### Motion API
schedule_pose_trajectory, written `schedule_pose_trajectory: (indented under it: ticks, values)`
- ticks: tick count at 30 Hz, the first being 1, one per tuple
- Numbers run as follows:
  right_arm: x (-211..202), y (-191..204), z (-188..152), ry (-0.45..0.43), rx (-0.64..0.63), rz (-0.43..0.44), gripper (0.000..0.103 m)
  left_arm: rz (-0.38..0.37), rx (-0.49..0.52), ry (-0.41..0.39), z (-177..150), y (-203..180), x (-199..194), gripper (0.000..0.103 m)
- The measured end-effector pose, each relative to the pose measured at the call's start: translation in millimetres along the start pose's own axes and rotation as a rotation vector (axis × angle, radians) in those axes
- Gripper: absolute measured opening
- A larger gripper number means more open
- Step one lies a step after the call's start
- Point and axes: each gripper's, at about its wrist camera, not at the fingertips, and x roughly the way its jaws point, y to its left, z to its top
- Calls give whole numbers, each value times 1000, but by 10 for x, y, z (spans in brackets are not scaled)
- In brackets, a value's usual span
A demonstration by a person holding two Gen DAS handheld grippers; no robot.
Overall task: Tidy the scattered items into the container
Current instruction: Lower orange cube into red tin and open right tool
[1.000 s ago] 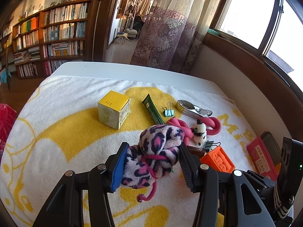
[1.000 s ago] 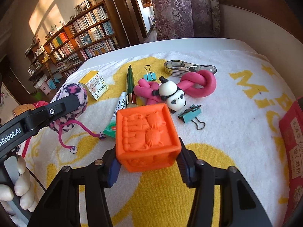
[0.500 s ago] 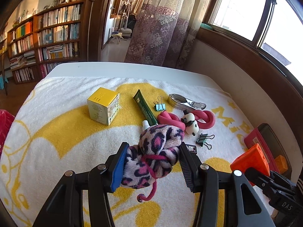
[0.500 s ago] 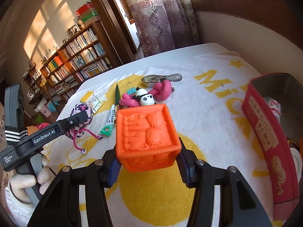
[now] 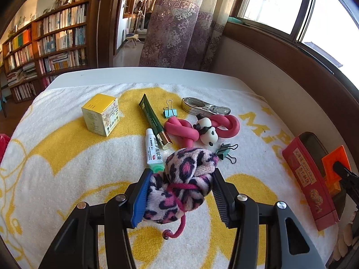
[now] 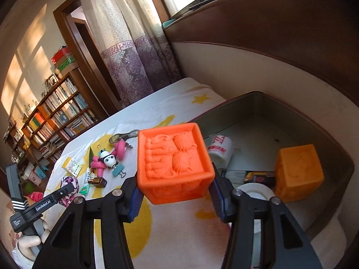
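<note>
Container [image 6: 298, 112], a red-sided tin at the right edge of the desk [image 5: 143, 76], is where the work is heading: judging by the frames, both hands are mid-carry with one item each.

On the left, the left gripper [image 5: 179, 190] has its fingers clamped on a pink leopard-print plush pouch [image 5: 186, 174], held above the yellow-and-white towel [image 5: 56, 168], well apart from the tin. Its cord dangles below and could snag on the way over.

Beyond it, left to right on the towel, lie a yellow box [image 5: 101, 116], a dark green tube [image 5: 152, 118], a white ointment tube [image 5: 153, 150], a teal binder clip [image 5: 169, 112], a pink twisted band [image 5: 190, 130] with a panda figure [image 5: 207, 132] resting against it, a darker binder clip [image 5: 225, 152] and a metal multi-tool [image 5: 204, 108]. All still need collecting.

On the right, the right gripper [image 6: 175, 192] has its fingers clamped on an orange embossed block [image 6: 174, 161], which hovers at the tin's near-left rim. Inside already sit a white mug [image 6: 218, 150], a yellow-orange block [image 6: 298, 174], a white dish [image 6: 255, 190] and a small dark packet [image 6: 258, 176].

The next move likely calls for carrying the block over the rim and lowering it into the open floor at the far side before releasing, since the mug and dish crowd the near side.
</note>
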Motion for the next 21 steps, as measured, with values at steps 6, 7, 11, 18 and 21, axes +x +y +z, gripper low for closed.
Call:
schedule_pose_trajectory:
  ticks: [6, 7, 11, 18, 21]
  values:
    - [-100, -272, 185, -58, 19, -102, 56, -26, 30, -2, -4, -218, -31, 54]
    - [-100, -306, 212, -61, 20, -114, 56, -29, 33, -2, -7, -243, -38, 54]
    - [-46, -443, 285, -57, 52, -145, 58, -37, 39, 4, -14, -323, -41, 54]
    - [-24, -580, 216, -59, 73, -141, 58, -37, 54, 21, -33, -456, -5, 54]
    - [-52, -628, 165, -60, 77, -133, 58, -42, 73, 25, -40, -574, -1, 54]
